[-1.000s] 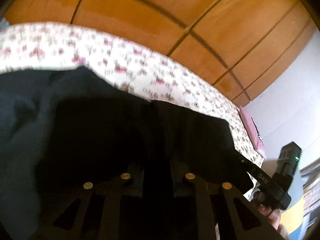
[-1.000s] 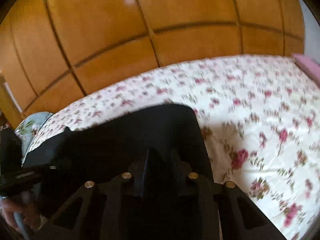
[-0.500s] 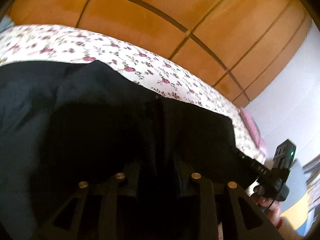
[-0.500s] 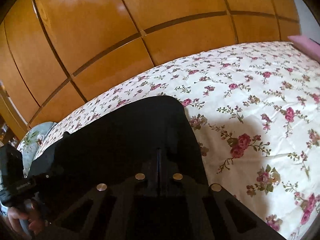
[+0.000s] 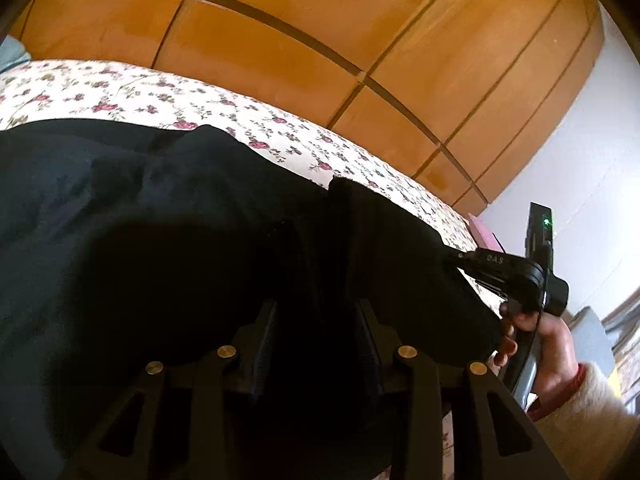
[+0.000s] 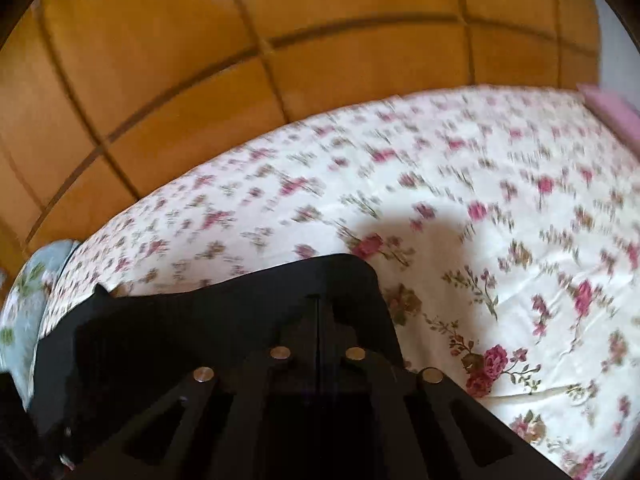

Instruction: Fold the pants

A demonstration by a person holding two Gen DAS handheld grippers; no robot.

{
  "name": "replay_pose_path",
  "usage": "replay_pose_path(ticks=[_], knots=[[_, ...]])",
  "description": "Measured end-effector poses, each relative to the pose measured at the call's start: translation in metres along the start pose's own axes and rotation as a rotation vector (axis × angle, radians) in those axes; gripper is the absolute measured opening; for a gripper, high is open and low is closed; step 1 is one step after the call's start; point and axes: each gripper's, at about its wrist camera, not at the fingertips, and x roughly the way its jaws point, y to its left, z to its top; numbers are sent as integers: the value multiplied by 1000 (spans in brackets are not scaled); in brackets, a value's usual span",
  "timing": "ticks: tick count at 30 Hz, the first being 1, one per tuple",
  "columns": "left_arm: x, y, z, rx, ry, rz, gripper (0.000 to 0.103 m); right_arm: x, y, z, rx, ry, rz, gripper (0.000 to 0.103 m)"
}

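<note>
Black pants (image 5: 160, 240) lie spread over a floral bedsheet (image 5: 120, 96). In the left wrist view my left gripper (image 5: 316, 320) has its fingers (image 5: 262, 344) apart with a bunched fold of the pants between them. My right gripper (image 5: 504, 268) shows at the right, held by a hand at the pants' edge. In the right wrist view my right gripper (image 6: 318, 312) has its fingers together on the edge of the pants (image 6: 240, 304), which lie low against the sheet (image 6: 480, 200).
A wooden panelled wall (image 5: 320, 40) runs behind the bed. A pink pillow (image 6: 612, 108) lies at the far right of the bed. A light blue floral pillow (image 6: 24, 296) lies at the left. A white wall (image 5: 580, 160) stands to the right.
My right gripper has closed on the pants' edge and has dropped nearer the sheet. My left gripper's fingers have spread apart around the fabric. The pants have been pulled flatter.
</note>
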Motion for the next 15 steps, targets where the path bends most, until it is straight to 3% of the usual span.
replay_pose_path(ticks=[4, 7, 10, 15], knots=[[0, -5, -2, 32, -18, 23, 40, -2, -7, -12, 35, -70, 29, 0], [-6, -1, -2, 9, -32, 8, 40, -14, -2, -19, 35, -105, -3, 0], [-20, 3, -4, -53, -53, 7, 40, -36, 17, -32, 20, -128, -44, 11], [-58, 20, -11, -136, -119, 60, 41, -55, 69, -72, -95, -126, 119, 12]])
